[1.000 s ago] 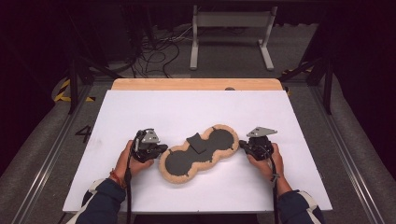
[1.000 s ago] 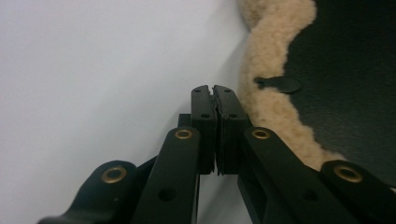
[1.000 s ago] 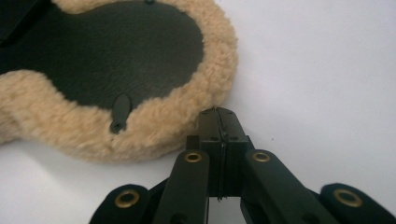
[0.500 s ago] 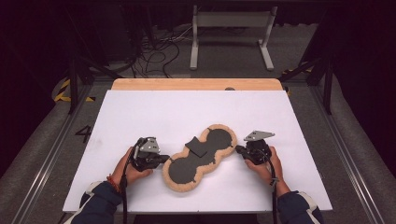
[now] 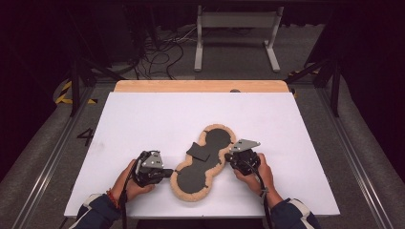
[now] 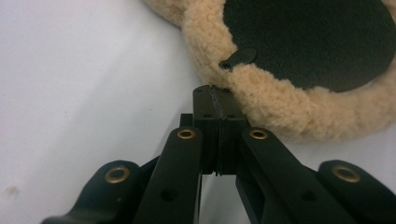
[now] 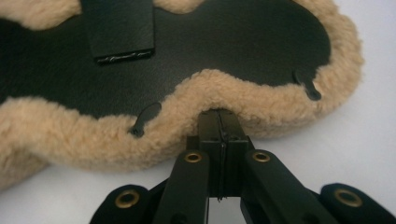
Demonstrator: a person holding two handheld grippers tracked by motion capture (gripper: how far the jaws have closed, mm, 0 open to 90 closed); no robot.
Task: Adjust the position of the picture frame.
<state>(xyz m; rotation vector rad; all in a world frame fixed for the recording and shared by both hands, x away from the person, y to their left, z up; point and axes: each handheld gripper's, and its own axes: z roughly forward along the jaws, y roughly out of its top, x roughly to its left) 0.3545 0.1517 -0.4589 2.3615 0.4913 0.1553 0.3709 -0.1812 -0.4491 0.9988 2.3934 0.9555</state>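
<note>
A peanut-shaped black pad (image 5: 193, 176) with a tan fleece rim (image 6: 261, 98) lies slantwise on the white sheet (image 5: 157, 119), a black strap flap (image 5: 198, 151) resting on its waist. My left gripper (image 5: 168, 172) is shut, its tips touching the fleece at the near lobe's left side. In the left gripper view the left gripper (image 6: 215, 91) sits just below a small black tab (image 6: 239, 58). My right gripper (image 5: 228, 156) is shut against the waist from the right. The right gripper view shows the right gripper (image 7: 219, 114) meeting the fleece, nothing seen between its pads.
A wooden board edge (image 5: 200, 86) runs along the sheet's far side. Beyond the table stand a metal frame (image 5: 236, 28) and floor cables (image 5: 157, 47). Bare white sheet stretches behind and beside the pad.
The pad has turned counterclockwise from nearly level to a steeper slant. My left gripper slid toward the near edge and my right gripper moved left, both staying at the fleece rim.
</note>
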